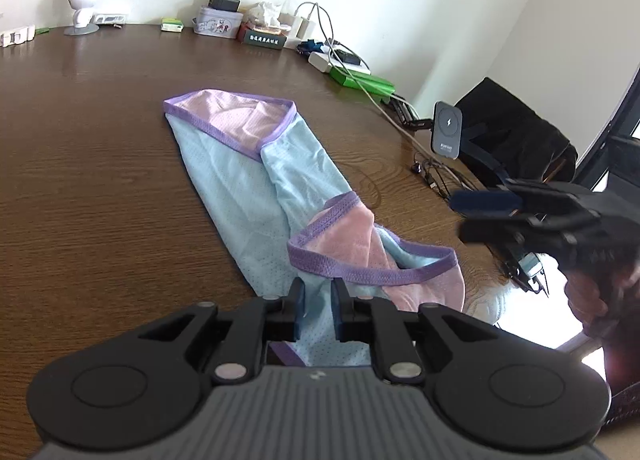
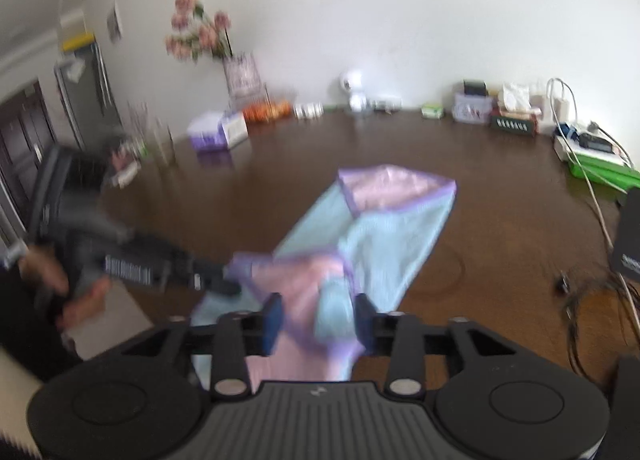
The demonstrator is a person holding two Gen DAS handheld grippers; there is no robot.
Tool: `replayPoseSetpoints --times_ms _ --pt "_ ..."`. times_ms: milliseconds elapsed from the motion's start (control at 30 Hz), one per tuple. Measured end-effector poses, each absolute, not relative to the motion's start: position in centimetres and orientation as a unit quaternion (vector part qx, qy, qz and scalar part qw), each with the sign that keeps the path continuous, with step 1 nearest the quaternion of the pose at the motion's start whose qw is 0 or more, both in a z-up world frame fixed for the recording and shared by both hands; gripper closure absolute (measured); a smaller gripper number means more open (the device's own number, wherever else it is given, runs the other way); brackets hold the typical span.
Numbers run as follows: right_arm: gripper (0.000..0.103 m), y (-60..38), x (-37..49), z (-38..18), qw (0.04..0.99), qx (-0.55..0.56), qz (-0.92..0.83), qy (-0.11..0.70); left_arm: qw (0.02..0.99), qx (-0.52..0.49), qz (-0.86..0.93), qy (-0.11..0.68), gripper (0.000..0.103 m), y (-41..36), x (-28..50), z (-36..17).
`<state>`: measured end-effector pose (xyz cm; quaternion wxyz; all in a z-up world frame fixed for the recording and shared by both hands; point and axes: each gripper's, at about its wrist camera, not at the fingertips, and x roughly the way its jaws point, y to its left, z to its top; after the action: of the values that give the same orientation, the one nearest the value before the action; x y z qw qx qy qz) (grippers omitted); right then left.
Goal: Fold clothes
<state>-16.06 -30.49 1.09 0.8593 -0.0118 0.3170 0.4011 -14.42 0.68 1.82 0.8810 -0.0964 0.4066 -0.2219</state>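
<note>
A light blue mesh garment [image 1: 248, 188] with pink panels and purple trim lies lengthwise on the brown table [image 1: 80, 164]. Its near end is folded over into a pink flap [image 1: 352, 240]. My left gripper [image 1: 318, 288] hovers over the garment's near edge with a narrow gap between its jaws and cloth under them. My right gripper [image 1: 476, 216] shows at the right, off the cloth, fingers apart. In the blurred right wrist view the right gripper [image 2: 318, 308] is open above the garment's near end [image 2: 316, 288], and the left gripper [image 2: 228, 280] reaches the cloth's left edge.
Along the far wall stand a white camera figure [image 1: 82, 0], a tin [image 1: 218, 22], a tissue box [image 1: 264, 34], chargers and green boxes [image 1: 364, 82]. Cables [image 1: 436, 176] and a phone stand [image 1: 447, 130] sit at the right. Flowers [image 2: 200, 28] stand at the far left.
</note>
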Motion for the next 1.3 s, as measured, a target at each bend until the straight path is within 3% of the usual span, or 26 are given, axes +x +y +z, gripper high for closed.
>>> replayPoseSetpoints --times_ms 33,100,167,267,333,367,533,600,667,733,767,800,867,967,1033,1067,1100,1300 --pt "0.054 -30.1 -14.5 0.6 0.853 -0.007 0.406 0.328 0.88 -0.1 -0.219 0.41 0.059 1.0 -14.2 2.0" --pt "0.062 -29.0 -11.5 -1.0 0.839 -0.02 0.397 0.371 0.883 -0.101 -0.214 0.405 0.043 1.3 -13.7 2.1" --pt "0.077 -28.0 -9.9 -2.5 0.824 -0.047 0.395 0.403 0.884 -0.094 -0.214 0.405 0.042 1.1 -13.1 1.9" --pt "0.081 -27.3 -9.4 -4.0 0.809 -0.057 0.397 0.429 0.868 -0.118 -0.212 0.434 0.048 1.0 -10.9 0.9" --pt "0.09 -27.3 -9.9 -3.8 0.812 -0.054 0.4 0.421 0.865 -0.12 -0.207 0.442 0.098 0.6 -10.1 0.6" --pt "0.1 -27.5 -10.6 -3.4 0.818 -0.061 0.403 0.406 0.869 -0.114 -0.204 0.436 0.1 0.4 -10.1 0.8" --pt "0.101 -29.0 -16.7 -0.6 0.846 -0.138 0.411 0.31 0.896 -0.061 -0.222 0.38 0.1 1.1 -15.8 4.3" --pt "0.1 -29.6 -19.3 -0.4 0.837 -0.17 0.41 0.32 0.889 -0.063 -0.221 0.395 0.099 1.6 -17.2 4.4" --pt "0.097 -30.2 -20.8 -0.9 0.826 -0.167 0.412 0.347 0.881 -0.08 -0.212 0.415 0.093 2.1 -17.4 3.8" --pt "0.087 -30.6 -21.4 -1.1 0.826 -0.156 0.411 0.353 0.878 -0.077 -0.205 0.426 0.074 2.1 -17.3 3.4" --pt "0.08 -30.6 -21.4 -1.0 0.829 -0.15 0.409 0.349 0.879 -0.07 -0.205 0.424 0.07 1.9 -17.4 3.5" --pt "0.072 -30.6 -21.2 -0.8 0.833 -0.142 0.409 0.345 0.882 -0.062 -0.206 0.42 0.066 1.7 -17.5 3.5" --pt "0.072 -30.3 -20.5 -0.6 0.838 -0.13 0.406 0.34 0.881 -0.049 -0.211 0.42 0.064 1.4 -17.9 3.3" --pt "0.072 -29.6 -19.6 -1.0 0.834 -0.131 0.416 0.338 0.877 -0.045 -0.205 0.433 0.066 1.1 -17.7 2.7" --pt "0.073 -29.0 -18.2 -1.8 0.826 -0.114 0.413 0.366 0.877 -0.051 -0.195 0.436 0.079 1.2 -17.7 2.3" --pt "0.077 -28.7 -17.4 -2.3 0.823 -0.104 0.408 0.38 0.88 -0.054 -0.189 0.432 0.086 1.3 -17.8 2.3" --pt "0.095 -28.4 -16.9 -2.6 0.822 -0.097 0.403 0.391 0.883 -0.057 -0.183 0.428 0.097 1.4 -17.9 2.3" --pt "0.1 -29.1 -19.0 -0.2 0.881 -0.12 0.355 0.29 0.912 -0.053 -0.144 0.381 0.099 1.3 -17.9 3.4"
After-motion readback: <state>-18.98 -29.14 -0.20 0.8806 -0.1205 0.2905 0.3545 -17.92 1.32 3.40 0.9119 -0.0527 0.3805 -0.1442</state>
